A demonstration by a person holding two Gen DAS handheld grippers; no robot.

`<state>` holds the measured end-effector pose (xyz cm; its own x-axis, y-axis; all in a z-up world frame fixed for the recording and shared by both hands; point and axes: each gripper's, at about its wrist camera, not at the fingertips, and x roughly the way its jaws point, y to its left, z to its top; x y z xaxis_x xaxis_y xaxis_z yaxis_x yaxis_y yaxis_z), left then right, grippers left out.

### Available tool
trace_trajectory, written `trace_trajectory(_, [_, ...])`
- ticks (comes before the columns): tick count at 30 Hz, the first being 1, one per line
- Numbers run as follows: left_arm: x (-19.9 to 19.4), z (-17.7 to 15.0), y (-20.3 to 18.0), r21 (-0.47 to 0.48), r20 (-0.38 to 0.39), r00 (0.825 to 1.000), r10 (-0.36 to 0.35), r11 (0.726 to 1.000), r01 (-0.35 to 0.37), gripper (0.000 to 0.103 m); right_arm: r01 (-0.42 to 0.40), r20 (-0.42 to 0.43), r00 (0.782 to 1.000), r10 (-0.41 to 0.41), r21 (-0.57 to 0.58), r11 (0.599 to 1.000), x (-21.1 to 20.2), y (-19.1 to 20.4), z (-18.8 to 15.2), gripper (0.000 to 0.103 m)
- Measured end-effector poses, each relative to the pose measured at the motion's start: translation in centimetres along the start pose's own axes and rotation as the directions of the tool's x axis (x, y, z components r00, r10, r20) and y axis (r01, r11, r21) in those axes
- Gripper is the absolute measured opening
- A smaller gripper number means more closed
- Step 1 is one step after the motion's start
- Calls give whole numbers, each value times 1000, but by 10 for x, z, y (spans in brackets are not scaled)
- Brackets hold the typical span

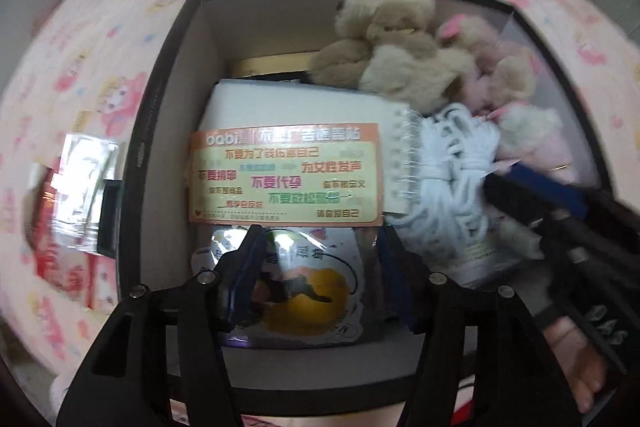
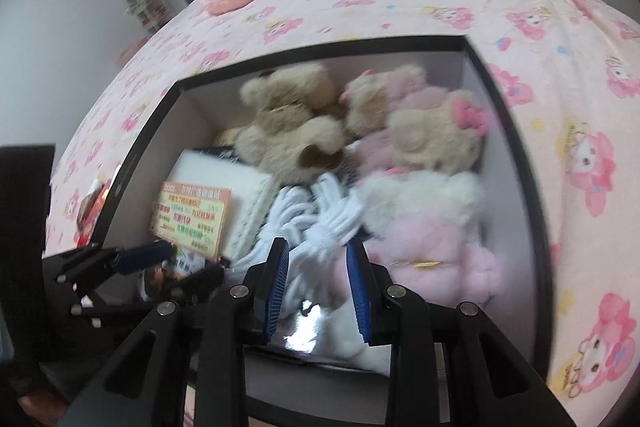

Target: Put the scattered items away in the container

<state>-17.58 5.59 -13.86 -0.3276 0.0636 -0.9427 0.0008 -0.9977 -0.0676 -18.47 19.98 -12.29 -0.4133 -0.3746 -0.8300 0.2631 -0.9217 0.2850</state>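
left gripper (image 1: 316, 267) fingers spread, glossy printed packet (image 1: 304, 291) lying loose between them in the black-rimmed box (image 1: 168, 75): release step. right gripper (image 2: 316, 287) pinches white cord bundle (image 2: 320, 223); next, let go.

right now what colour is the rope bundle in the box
White rope bundle, clearest in the right wrist view.

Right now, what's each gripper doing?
Left gripper: open, empty, over the packet.
Right gripper: closed on the cord.
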Motion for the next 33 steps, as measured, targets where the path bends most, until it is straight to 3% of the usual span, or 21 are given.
trace_trajectory(7, [-16,15,21,-44,55,981,-186,981,188,56,-4,-54,999,1,-47,999,7,13,-4,26])
trace_trajectory(9, [-16,32,23,-43,71,980,-188,981,191,54,35,-85,996,-41,-69,997,8,18,-2,26])
trace_trajectory(12, [-10,60,29,-52,88,983,-159,985,164,52,25,-137,990,-39,-103,994,14,26,5,26])
trace_trajectory(15, [3,82,41,-122,49,962,-270,954,274,52,55,-170,982,-83,-168,984,25,38,15,26])
trace_trajectory(21, [25,98,31,-63,-25,979,-202,978,200,47,61,-155,984,-89,-178,982,38,43,24,26])
trace_trajectory(26, [39,102,26,-3,-48,991,-122,992,122,46,-64,-179,983,39,-136,989,30,30,19,28])
trace_trajectory(29, [47,101,22,19,-76,995,-69,997,70,46,-100,-187,980,72,-147,984,28,27,16,28])
trace_trajectory(33, [48,99,32,-59,-130,982,-135,990,128,47,-78,-169,984,45,-193,978,29,32,11,28])
